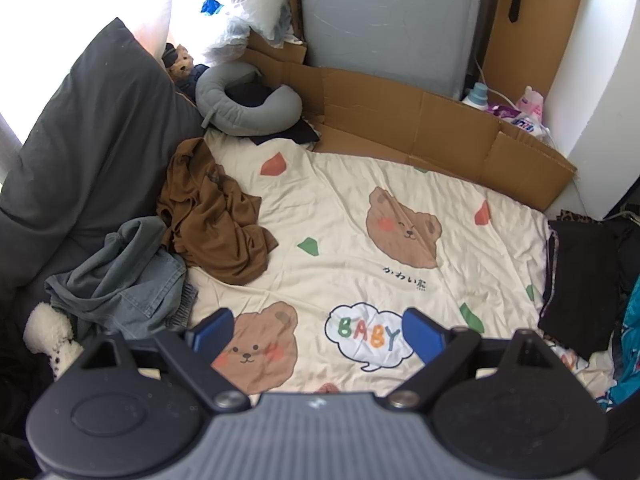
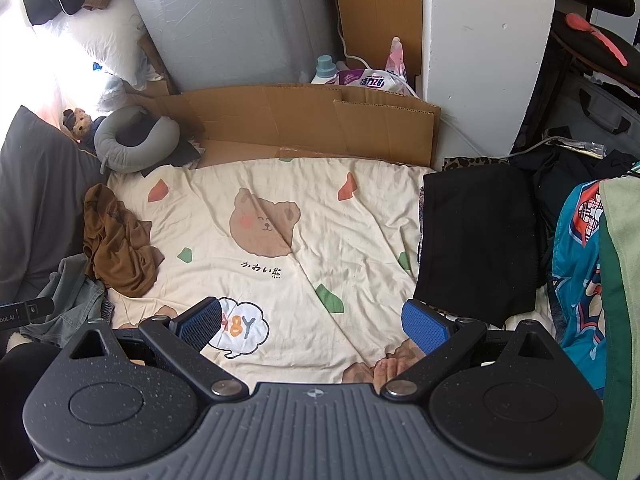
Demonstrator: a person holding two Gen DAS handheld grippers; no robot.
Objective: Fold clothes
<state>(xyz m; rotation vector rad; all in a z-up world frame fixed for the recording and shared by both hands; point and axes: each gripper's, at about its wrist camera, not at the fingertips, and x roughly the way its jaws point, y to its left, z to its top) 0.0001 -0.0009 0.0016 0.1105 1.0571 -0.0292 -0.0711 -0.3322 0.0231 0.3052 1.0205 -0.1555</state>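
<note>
I am hovering both jaws wide and empty over the bed (image 1: 360, 248); the brown shirt (image 1: 216, 216) is lying at ten o'clock, nearer my left gripper (image 1: 316, 332).

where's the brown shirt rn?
The brown shirt lies crumpled at the left edge of the bear sheet in both views, against the dark pillow, with the denim garment just below it.

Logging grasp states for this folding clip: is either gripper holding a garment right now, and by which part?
Nothing is held. The left gripper and right gripper both hang open above the bear-print sheet, with no cloth between their pads.
</note>
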